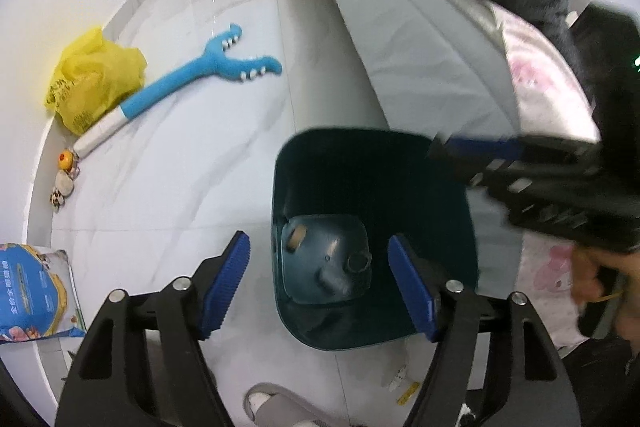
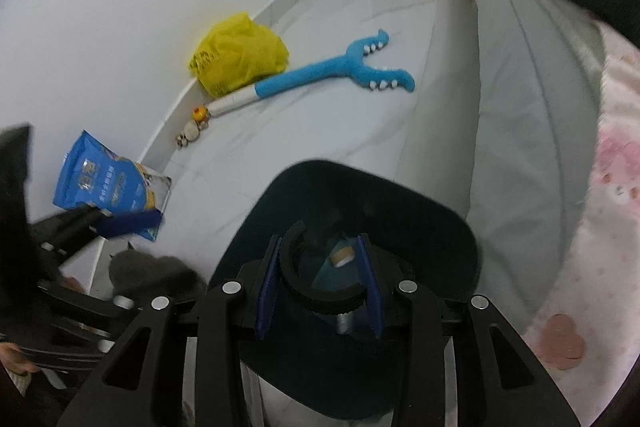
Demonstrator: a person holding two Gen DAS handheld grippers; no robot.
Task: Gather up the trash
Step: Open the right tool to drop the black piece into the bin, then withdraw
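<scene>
The right claw [image 2: 320,279] is squeezing a black ring [image 2: 298,279] over the dark green bin [image 2: 440,227] at the bottom middle. The left claw [image 1: 320,279] is hanging wide open and empty above the same bin [image 1: 380,155], where some trash [image 1: 296,237] is lying.

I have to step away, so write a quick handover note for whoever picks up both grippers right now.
Left gripper: open, empty, hovering at the near rim of the dark teal bin.
Right gripper: shut on a black curved ring-shaped piece, held above the bin's opening.
In the bin: a small roll, a dark cap-like item and one more greyish piece.
Done: some trash already binned.
Left: release the ring piece into the bin. Possibly next, your call whether they are trash: yellow plastic bag by the wall, blue pouch. A grey cat sits beside the bin; mind it.
</scene>
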